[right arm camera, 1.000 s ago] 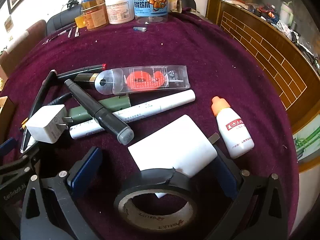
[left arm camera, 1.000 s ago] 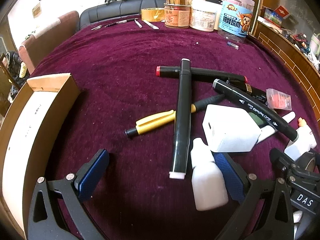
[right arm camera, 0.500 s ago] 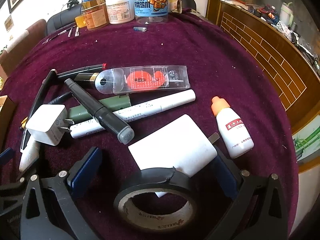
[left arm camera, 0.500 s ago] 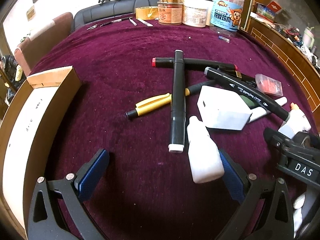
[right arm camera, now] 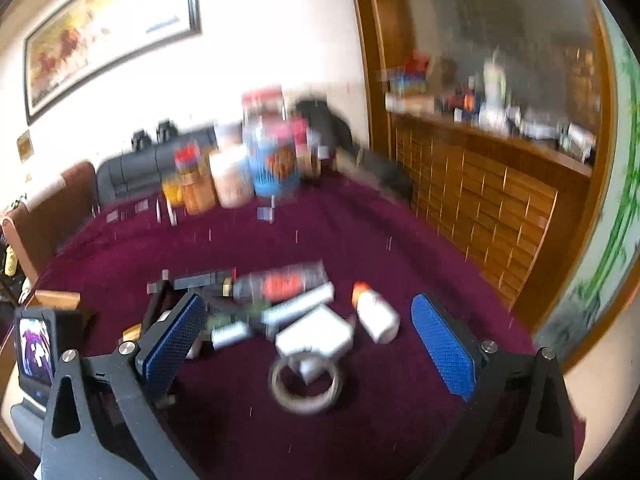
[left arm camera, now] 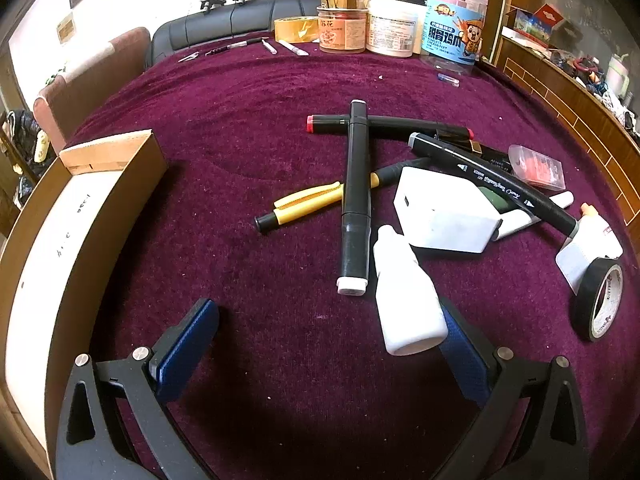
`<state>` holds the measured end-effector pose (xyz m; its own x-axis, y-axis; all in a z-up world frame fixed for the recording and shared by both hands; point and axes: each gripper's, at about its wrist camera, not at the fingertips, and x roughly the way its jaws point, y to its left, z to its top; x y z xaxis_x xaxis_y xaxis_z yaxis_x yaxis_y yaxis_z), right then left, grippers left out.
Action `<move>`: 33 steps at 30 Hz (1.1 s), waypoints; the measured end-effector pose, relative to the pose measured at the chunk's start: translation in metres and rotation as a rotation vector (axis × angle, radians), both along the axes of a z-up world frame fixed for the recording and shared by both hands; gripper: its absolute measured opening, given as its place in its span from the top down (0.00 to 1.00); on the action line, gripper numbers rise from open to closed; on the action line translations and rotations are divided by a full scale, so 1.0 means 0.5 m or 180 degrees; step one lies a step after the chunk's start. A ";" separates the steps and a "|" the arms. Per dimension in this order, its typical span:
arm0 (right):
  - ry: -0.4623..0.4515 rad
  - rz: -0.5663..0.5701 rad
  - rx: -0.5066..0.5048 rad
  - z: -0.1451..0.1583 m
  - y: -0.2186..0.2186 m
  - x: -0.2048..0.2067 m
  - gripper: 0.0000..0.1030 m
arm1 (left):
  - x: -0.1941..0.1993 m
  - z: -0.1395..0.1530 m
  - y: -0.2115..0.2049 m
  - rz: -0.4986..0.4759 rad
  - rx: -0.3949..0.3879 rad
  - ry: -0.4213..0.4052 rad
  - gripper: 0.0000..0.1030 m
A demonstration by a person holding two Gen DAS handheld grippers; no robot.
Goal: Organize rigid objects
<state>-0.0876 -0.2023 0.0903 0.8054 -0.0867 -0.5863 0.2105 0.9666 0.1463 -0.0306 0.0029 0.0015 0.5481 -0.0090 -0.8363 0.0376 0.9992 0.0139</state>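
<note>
The white squeeze bottle (left arm camera: 408, 300) was seen touching the wide-open, empty left claw's (left arm camera: 332, 340) right pad, lengthwise pointing away; the right claw (right arm camera: 312, 332), also agape and empty, was farther.

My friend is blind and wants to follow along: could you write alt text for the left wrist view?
An open hand-held gripper hovers over a purple tablecloth, facing a jumble of black markers, a yellow pen, a white bottle, a white charger and a tape roll. A cardboard box sits left; jars stand behind.
</note>
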 end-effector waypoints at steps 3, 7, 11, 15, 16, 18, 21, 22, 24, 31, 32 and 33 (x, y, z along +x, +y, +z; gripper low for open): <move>0.0067 -0.0170 -0.0031 -0.016 -0.011 -0.006 0.00 | 0.000 0.000 0.000 0.0000 0.0000 -0.0001 0.01; -0.0225 -0.0374 -0.0337 0.014 -0.013 -0.038 0.00 | 0.000 0.000 0.000 0.0000 -0.0001 -0.0001 0.01; -0.0774 -0.0589 -0.0705 0.056 -0.002 -0.065 0.00 | 0.000 0.000 0.000 0.0008 0.0002 -0.0002 0.01; -0.0396 -0.0302 -0.0757 0.032 -0.005 0.015 0.00 | -0.002 0.000 -0.002 0.0028 0.0002 -0.0002 0.01; -0.0356 -0.0294 -0.0737 0.023 -0.009 0.029 0.00 | -0.003 0.000 -0.004 0.0043 0.0011 -0.0004 0.01; -0.0297 -0.0297 -0.0687 0.006 -0.018 0.057 0.00 | -0.002 0.000 -0.005 0.0061 0.0022 -0.0007 0.01; -0.0226 -0.0292 -0.0523 -0.020 -0.036 0.085 0.00 | -0.001 -0.001 -0.005 0.0046 0.0010 -0.0009 0.01; -0.0215 -0.0294 -0.0487 -0.027 -0.040 0.086 0.00 | -0.001 0.000 -0.003 0.0015 -0.0013 -0.0001 0.01; -0.0157 -0.0288 -0.0396 -0.053 -0.049 0.090 0.00 | -0.002 0.003 0.004 -0.0082 -0.0069 0.0037 0.02; 0.0008 -0.0200 -0.0148 -0.078 -0.073 0.100 0.00 | -0.022 0.091 0.078 -0.0201 -0.0553 -0.0152 0.10; 0.0063 -0.0176 -0.0141 -0.082 -0.072 0.105 0.00 | -0.019 0.102 0.078 -0.0240 -0.0546 -0.0212 0.10; 0.0074 -0.0167 -0.0131 -0.084 -0.072 0.107 0.00 | -0.015 0.108 0.076 -0.0271 -0.0567 -0.0243 0.10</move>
